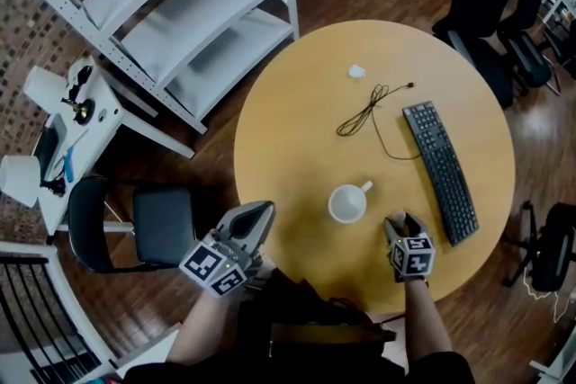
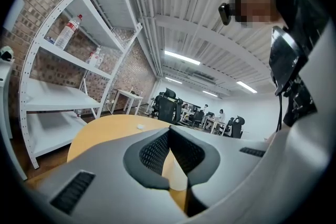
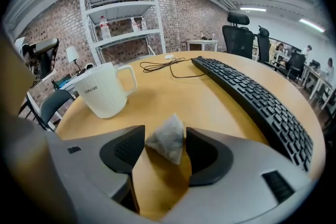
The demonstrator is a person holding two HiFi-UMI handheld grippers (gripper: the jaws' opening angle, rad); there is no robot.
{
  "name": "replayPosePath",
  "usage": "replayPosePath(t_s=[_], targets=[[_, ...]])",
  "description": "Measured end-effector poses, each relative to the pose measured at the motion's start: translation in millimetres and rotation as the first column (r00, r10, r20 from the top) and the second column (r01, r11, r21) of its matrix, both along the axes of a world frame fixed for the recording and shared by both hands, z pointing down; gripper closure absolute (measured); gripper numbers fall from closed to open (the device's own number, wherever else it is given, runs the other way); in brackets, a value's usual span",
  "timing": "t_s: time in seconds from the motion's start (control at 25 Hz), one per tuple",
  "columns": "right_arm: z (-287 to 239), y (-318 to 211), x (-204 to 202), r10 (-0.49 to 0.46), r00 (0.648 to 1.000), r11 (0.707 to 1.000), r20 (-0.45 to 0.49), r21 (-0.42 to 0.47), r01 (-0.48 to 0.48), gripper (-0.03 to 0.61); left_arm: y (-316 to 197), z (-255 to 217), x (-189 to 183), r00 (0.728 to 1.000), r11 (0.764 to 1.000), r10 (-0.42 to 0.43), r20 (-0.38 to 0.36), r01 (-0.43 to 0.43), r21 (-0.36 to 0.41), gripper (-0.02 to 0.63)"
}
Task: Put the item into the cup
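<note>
A white ribbed mug [image 1: 347,203] [image 3: 102,93] stands upright on the round wooden table [image 1: 297,103], its handle turned to the far right. A grey pyramid tea bag [image 3: 168,140] rests on the table between the pads of my right gripper [image 1: 402,220] [image 3: 165,139]. Those jaws stand wide and do not squeeze the bag. The mug is just ahead and to the left of this gripper. My left gripper [image 1: 261,213] [image 2: 169,134] hovers at the table's near left edge, shut and empty, and points upward.
A black keyboard [image 1: 439,171] [image 3: 252,94] lies to the right of the mug. A black cable [image 1: 364,110] and a small white object [image 1: 356,70] lie farther back. White shelving [image 1: 189,22] and a black chair [image 1: 135,225] stand left of the table.
</note>
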State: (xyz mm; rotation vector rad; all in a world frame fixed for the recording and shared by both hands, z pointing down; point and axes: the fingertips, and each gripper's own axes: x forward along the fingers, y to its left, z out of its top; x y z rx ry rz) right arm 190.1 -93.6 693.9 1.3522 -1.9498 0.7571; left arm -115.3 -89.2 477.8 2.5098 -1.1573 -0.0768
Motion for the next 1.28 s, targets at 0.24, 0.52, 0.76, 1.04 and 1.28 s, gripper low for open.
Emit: replayPosePath(t_s=[0.24,0.52,0.76,1.04,1.28], targets=[[1,2,4,0.022,0.996,1.0,-0.091,0.02,-0.021,0.404,0,0,0,1.0,1.0,0.015,0.007,-0.015,-0.008,0.614],[-11,5,6,0.039,0.997,0.998,-0.065,0.051,-0.036,0.437,-2,-4,5,0.999,0.999,0.045,0.01,-0.045,0.006,0.614],[-71,-9,-6,0.036,0.999,0.982,0.011,0.188,-0.038,0.437,-3,-9,5,0.999,0.999,0.045,-0.005,-0.044,0.028,0.614],[-141,-26,-62,-0.099,0.99,0.943,0.099,0.328,0.062,0.437,1,-26,-4,0.999,0.996,0.022,-0.026,-0.02,0.082,0.614],[-156,-25,-120,-0.261,0.961,0.908,0.093,0.362,0.212,0.436,15,-31,-36,0.997,0.992,-0.067,-0.025,0.069,0.11,0.614]])
